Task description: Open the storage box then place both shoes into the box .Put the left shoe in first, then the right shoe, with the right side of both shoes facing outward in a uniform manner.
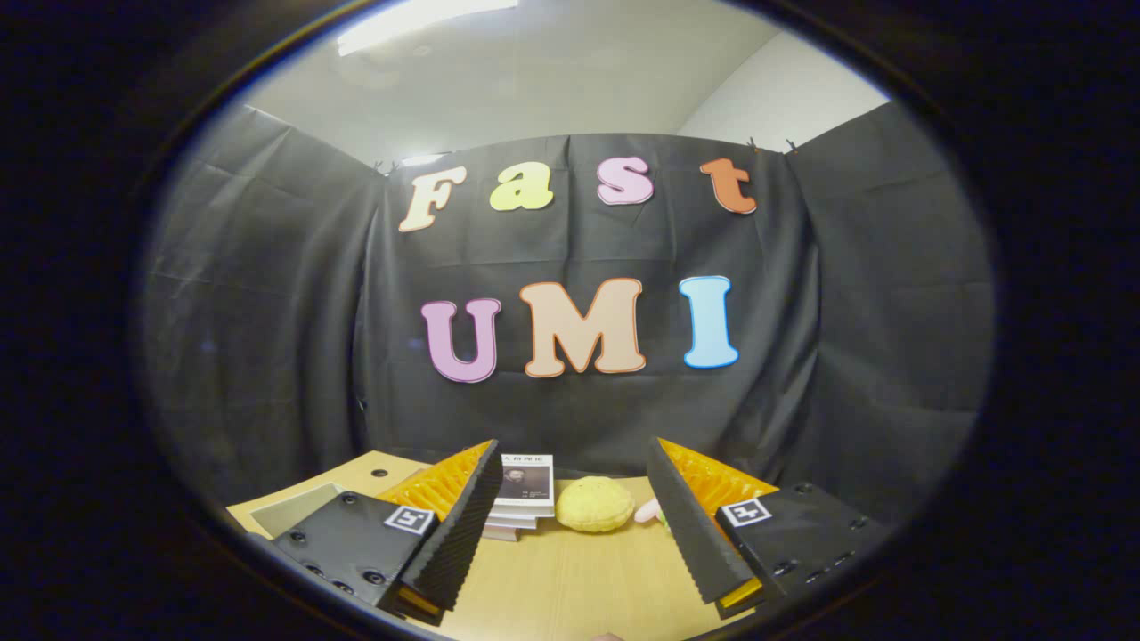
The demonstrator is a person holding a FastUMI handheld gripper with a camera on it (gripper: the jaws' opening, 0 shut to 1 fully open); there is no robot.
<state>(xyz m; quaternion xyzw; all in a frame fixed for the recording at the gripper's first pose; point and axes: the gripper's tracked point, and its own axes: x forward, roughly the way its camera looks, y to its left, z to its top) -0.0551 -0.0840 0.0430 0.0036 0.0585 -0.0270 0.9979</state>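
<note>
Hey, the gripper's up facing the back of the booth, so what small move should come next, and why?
Probably tilt the gripper downward to search the wooden tabletop. Its fingers stand open with nothing between them, and just beyond them lie a stack of books, a yellow shell-shaped plush toy and a small pink object, none of them a storage box or shoes.

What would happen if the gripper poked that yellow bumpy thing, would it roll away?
Probably not far. The yellow bumpy thing looks domed with a flat underside on the table, so it would likely slide. It looks soft, maybe squashy. The gripper is open, fingers wide apart, with it just beyond them.
</note>
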